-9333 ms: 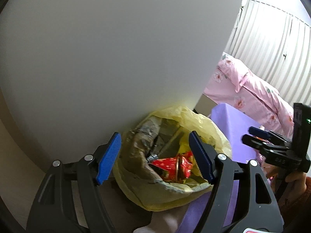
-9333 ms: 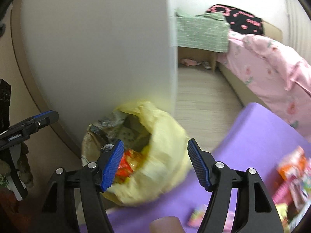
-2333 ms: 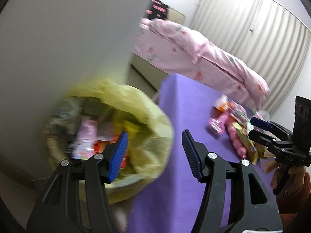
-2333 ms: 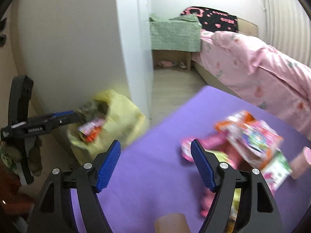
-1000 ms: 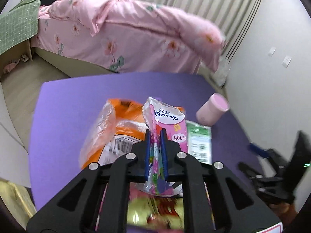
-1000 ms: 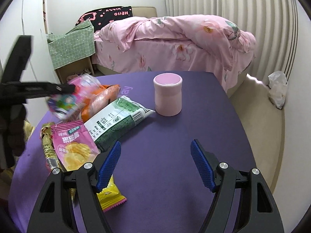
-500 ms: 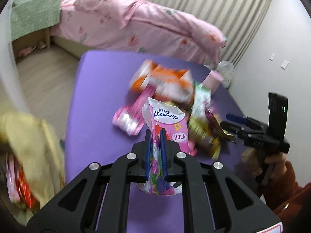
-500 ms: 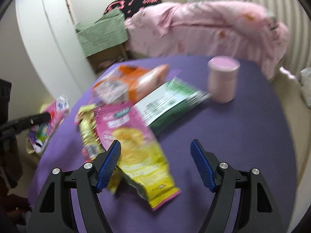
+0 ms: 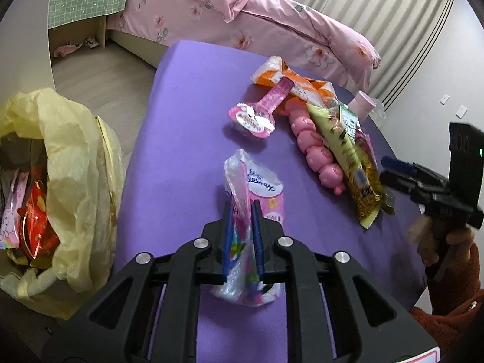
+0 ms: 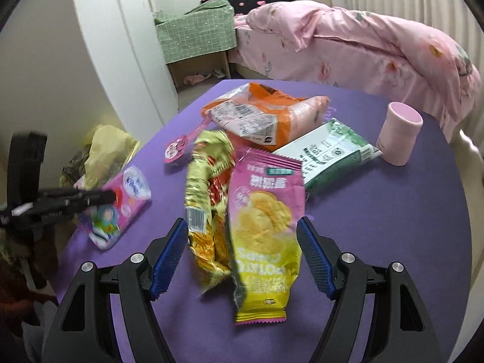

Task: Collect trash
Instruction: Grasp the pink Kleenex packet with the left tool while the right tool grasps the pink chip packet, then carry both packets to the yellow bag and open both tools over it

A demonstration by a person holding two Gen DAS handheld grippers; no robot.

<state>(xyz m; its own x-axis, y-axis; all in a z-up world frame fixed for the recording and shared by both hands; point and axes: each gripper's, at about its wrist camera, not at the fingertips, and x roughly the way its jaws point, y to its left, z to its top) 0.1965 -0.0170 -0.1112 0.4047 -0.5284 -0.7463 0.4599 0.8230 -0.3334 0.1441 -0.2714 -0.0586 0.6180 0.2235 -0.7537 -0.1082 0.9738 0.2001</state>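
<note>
The left gripper point(image 9: 241, 236), fingers easing apart around the tissue pack point(image 9: 252, 192), should clear the yellow bag point(image 9: 75, 163) rim first; right fingers point(image 10: 313, 255) gape empty.

left tool point(image 9: 242, 236) loosening on tissue pack point(image 9: 254, 190), carried toward yellow bag point(image 9: 75, 151)

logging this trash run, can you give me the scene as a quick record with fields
left gripper: jaws opening, pink tissue pack between the fingers
right gripper: open, over the pink-and-yellow chip bag, holding nothing
bin: yellow trash bag beside the purple table, wrappers inside
left on table: orange bag, green-and-white packet, pink cup
</note>
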